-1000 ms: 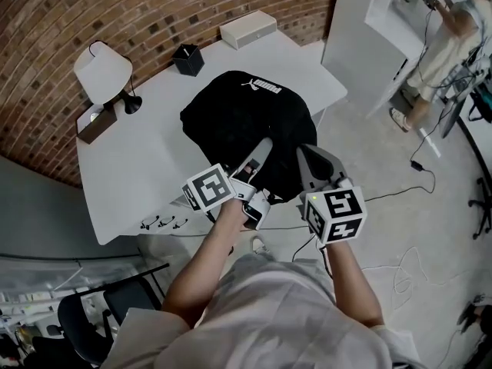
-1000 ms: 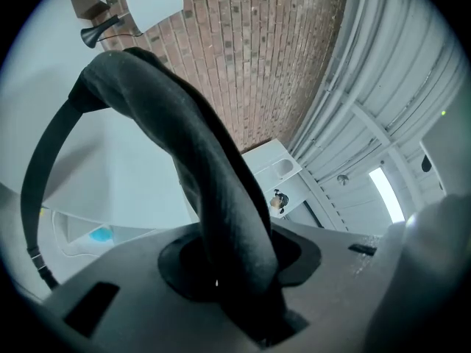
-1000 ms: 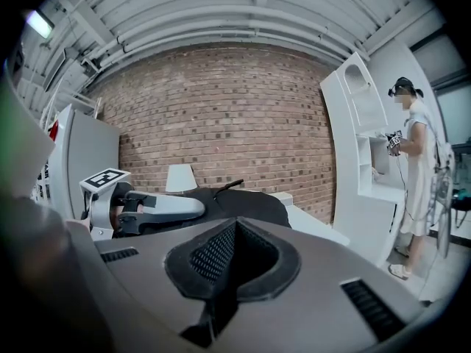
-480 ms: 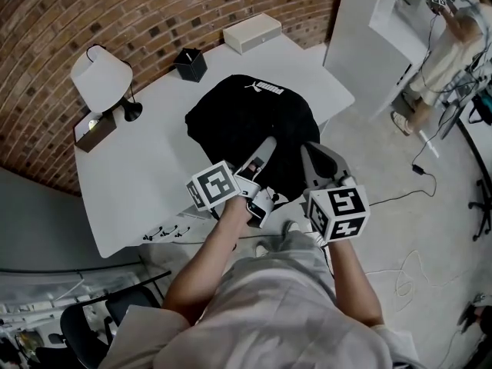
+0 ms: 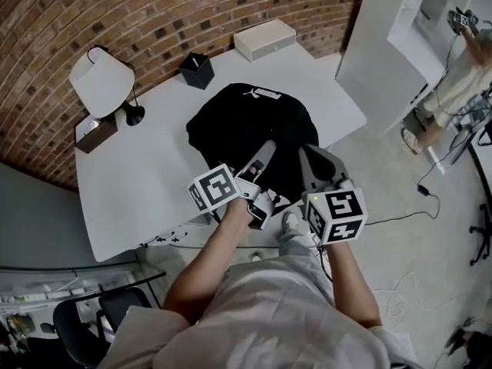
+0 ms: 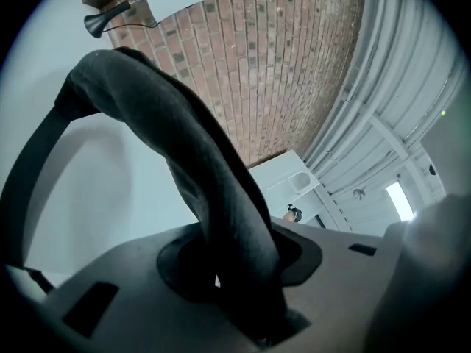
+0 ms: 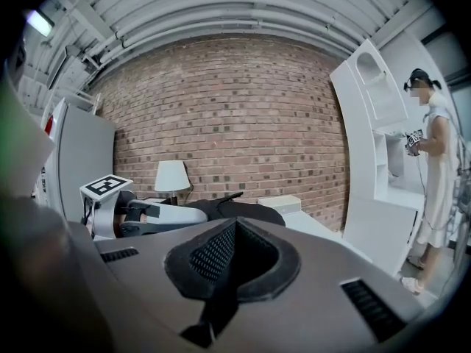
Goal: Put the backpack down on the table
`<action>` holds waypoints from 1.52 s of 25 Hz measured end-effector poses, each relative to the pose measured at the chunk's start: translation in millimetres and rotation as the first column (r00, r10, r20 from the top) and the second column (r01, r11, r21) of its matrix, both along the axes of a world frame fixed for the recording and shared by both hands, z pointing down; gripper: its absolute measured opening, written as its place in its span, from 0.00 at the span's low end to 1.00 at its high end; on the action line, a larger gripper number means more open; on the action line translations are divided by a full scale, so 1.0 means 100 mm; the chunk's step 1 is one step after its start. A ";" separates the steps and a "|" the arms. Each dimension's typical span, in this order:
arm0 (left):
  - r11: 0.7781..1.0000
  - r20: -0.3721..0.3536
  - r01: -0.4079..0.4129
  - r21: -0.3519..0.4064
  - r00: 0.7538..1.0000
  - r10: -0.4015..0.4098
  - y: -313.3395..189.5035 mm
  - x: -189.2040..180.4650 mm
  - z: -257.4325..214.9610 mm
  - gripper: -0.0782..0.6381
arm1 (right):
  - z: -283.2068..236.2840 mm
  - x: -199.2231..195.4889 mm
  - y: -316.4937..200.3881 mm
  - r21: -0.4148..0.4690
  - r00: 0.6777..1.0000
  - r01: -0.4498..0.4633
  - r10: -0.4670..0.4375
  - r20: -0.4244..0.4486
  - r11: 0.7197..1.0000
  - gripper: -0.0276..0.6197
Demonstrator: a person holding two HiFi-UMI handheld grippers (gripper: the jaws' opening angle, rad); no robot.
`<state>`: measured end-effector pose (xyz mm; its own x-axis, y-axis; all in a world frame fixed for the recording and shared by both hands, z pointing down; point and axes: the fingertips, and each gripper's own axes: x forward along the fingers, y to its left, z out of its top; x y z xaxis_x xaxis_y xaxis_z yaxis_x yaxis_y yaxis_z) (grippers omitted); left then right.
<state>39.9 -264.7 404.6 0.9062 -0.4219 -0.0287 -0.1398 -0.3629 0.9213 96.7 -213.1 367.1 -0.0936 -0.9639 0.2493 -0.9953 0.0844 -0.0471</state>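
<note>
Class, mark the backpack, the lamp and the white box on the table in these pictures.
backpack [image 5: 246, 129]: head view, on its black body below the white logo.
lamp [image 5: 101, 83]: head view, on the white shade.
white box [image 5: 265, 39]: head view, on its top face.

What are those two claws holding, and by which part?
Both grip the black fabric backpack: left gripper by a smooth black strap, right gripper by a mesh-lined strap.

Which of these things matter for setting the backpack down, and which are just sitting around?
For the job: backpack; table; left tool, clamped on the shoulder strap; right tool, clamped on the mesh strap.
Lying about: lamp; black holder; white box; wooden box.
</note>
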 end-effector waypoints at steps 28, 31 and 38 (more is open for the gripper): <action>0.943 0.049 0.308 -0.129 0.951 -0.304 -1.40 0.69 0.77 0.31 | 0.51 0.81 -1.45 -0.101 0.980 0.198 -0.198 0.012 0.975 0.05; 0.936 0.061 0.327 -0.131 0.945 -0.322 -1.48 0.74 0.85 0.31 | 0.58 0.83 -1.56 -0.111 0.975 0.222 -0.222 0.016 0.969 0.05; 0.922 0.078 0.365 -0.127 0.931 -0.357 -1.67 0.84 0.98 0.31 | 0.72 0.87 -1.80 -0.131 0.959 0.281 -0.281 0.018 0.951 0.05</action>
<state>124.1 -432.1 502.7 0.6902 -0.7172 0.0963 -0.2872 -0.1494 0.9461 183.9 -392.6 439.4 -0.3559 -0.8572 0.3722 -0.9321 0.3542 -0.0754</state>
